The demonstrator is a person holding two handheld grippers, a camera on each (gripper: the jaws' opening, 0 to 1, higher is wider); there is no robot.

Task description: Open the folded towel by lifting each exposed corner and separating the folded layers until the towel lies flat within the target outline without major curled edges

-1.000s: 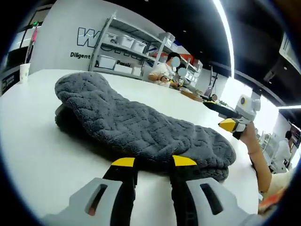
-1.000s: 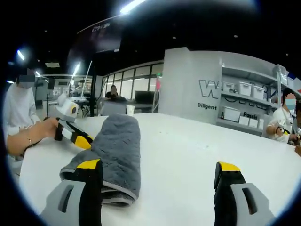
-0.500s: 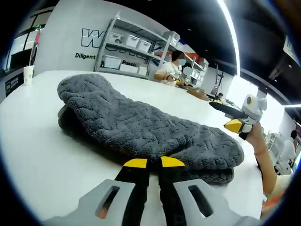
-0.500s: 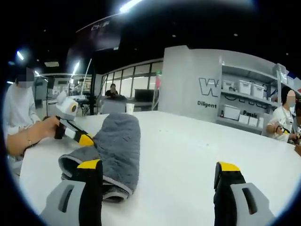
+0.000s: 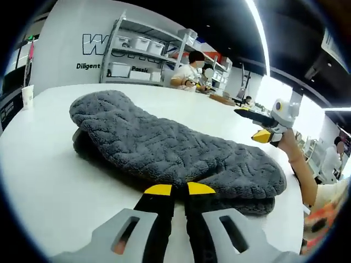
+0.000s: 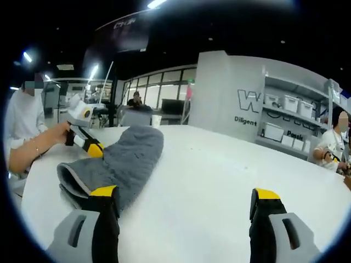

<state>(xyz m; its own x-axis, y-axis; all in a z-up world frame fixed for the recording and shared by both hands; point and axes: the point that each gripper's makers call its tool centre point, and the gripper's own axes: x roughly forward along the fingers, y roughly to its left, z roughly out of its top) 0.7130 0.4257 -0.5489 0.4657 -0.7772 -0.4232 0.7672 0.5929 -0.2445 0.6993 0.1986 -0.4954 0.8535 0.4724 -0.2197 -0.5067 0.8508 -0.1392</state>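
I see one thick grey terry towel with a ribbed, wavy pile [image 5: 164,148], still folded into a long, rounded bundle on the white table [image 5: 49,181]. In my left gripper view it runs from the far left, where the upper layer bulges in a rounded hump, down to the near right, where it ends in a blunt lobe. Two layers show: the upper one overhangs a darker lower one along the near edge. In my right gripper view the towel [image 6: 118,161] lies lengthwise away from me at the left, its near end raised so the light-edged hem curls open.
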